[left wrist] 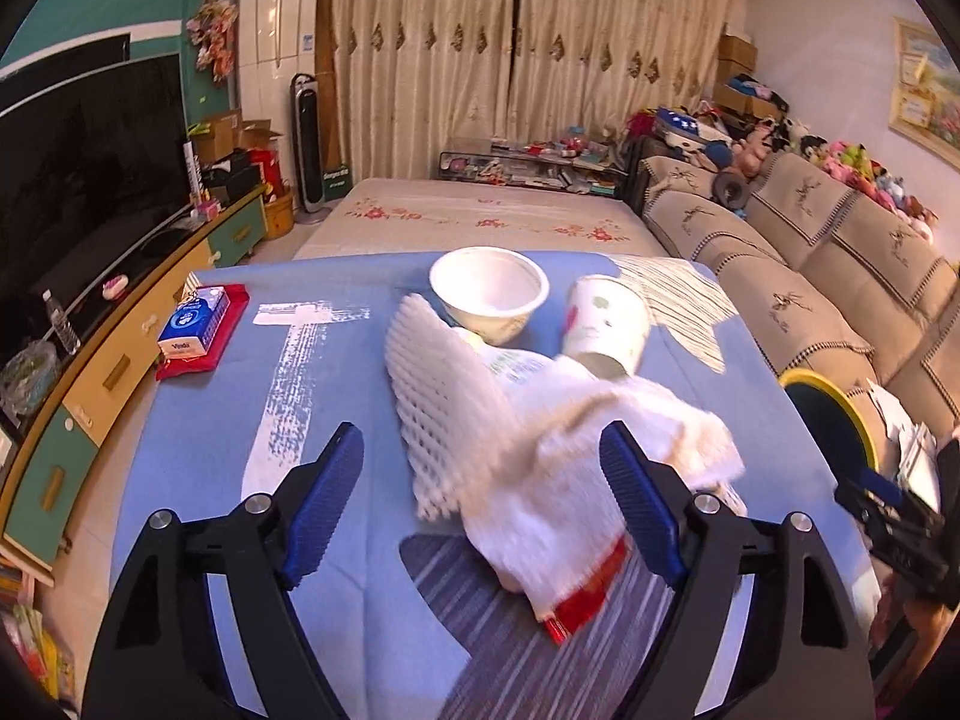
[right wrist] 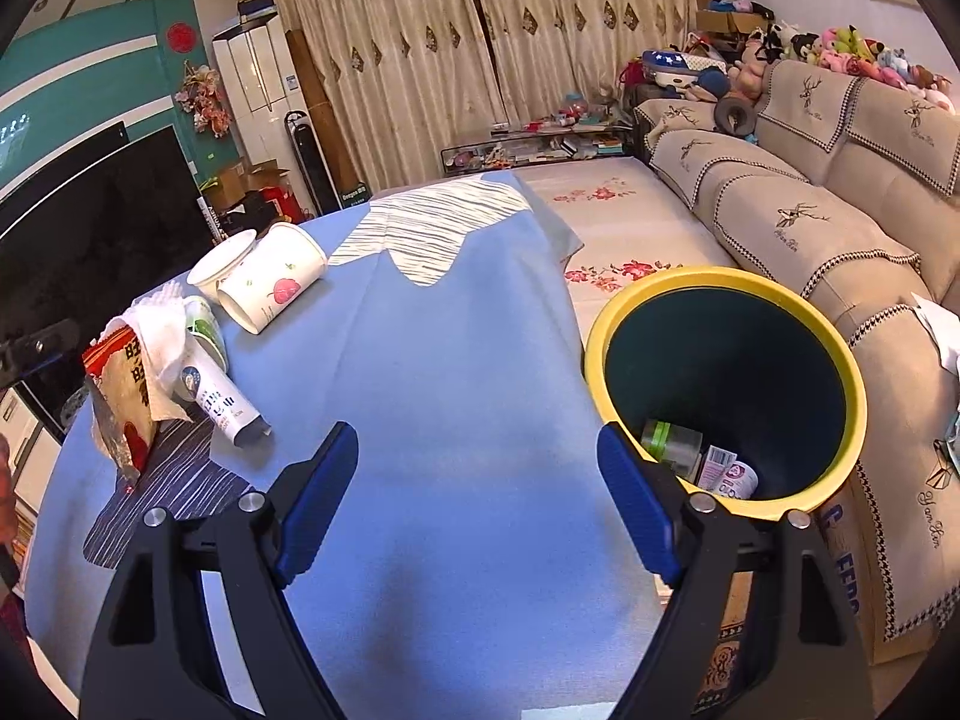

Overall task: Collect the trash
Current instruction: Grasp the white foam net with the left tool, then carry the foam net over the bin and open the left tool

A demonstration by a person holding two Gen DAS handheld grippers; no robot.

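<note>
Trash (left wrist: 540, 450) lies heaped between the left gripper's (left wrist: 480, 480) wide, untouching jaws on a blue tablecloth (left wrist: 198, 450); the right gripper (right wrist: 477, 474) gapes empty beside the bin (right wrist: 852, 360).

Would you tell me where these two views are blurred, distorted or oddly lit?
Left wrist view: the white tissue and foam net are motion-smeared, and the curtains look overexposed. Right wrist view: sharp throughout, with fisheye bending at the edges and deep shadow inside the yellow-rimmed bin.
</note>
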